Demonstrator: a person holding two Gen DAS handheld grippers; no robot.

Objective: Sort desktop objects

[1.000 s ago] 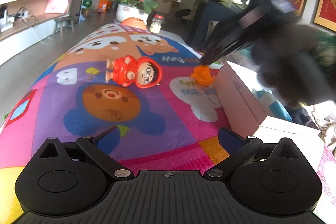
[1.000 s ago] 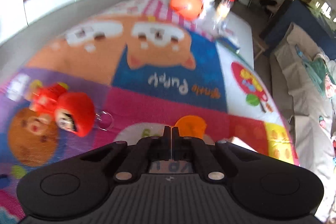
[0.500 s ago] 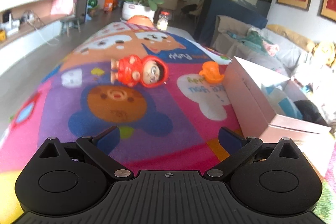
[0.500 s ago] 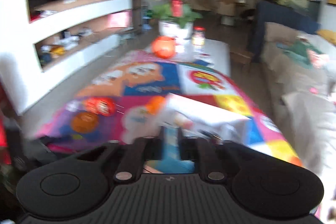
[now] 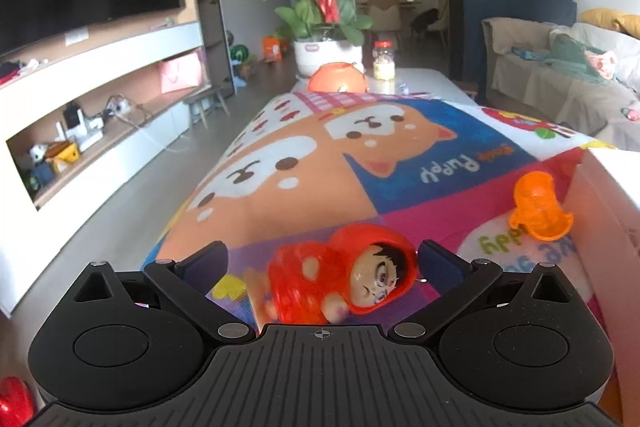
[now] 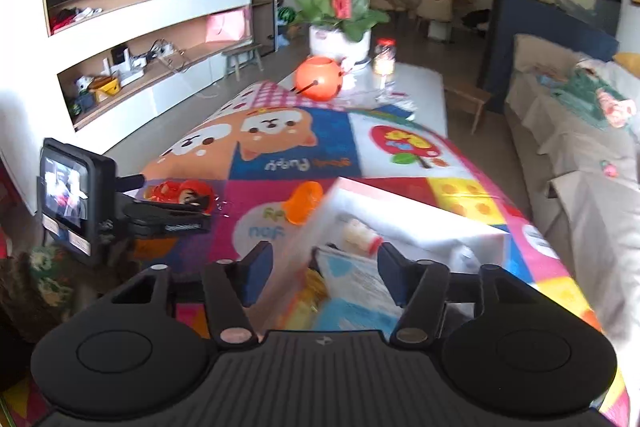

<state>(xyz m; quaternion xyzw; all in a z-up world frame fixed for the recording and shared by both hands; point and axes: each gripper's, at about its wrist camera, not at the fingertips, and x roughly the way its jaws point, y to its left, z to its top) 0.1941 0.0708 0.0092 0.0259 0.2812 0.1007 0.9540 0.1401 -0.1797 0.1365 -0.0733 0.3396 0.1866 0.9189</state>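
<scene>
Left wrist view shows the left gripper (image 5: pixel 322 259) spread wide around the red-hooded doll (image 5: pixel 344 279) lying on the table (image 5: pixel 280 163), so closing off-centre could squirt its rounded head sideways, while the right gripper (image 6: pixel 325 269), opening and empty, hovers over the white box (image 6: pixel 420 223).

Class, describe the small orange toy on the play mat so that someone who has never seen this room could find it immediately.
Start at the colourful cartoon play mat covering the long table. Follow its right side to the white box; the orange toy lies on the mat beside the box's near corner. Unlike the larger red-hooded doll nearby, it is translucent plain orange and faceless.
</scene>
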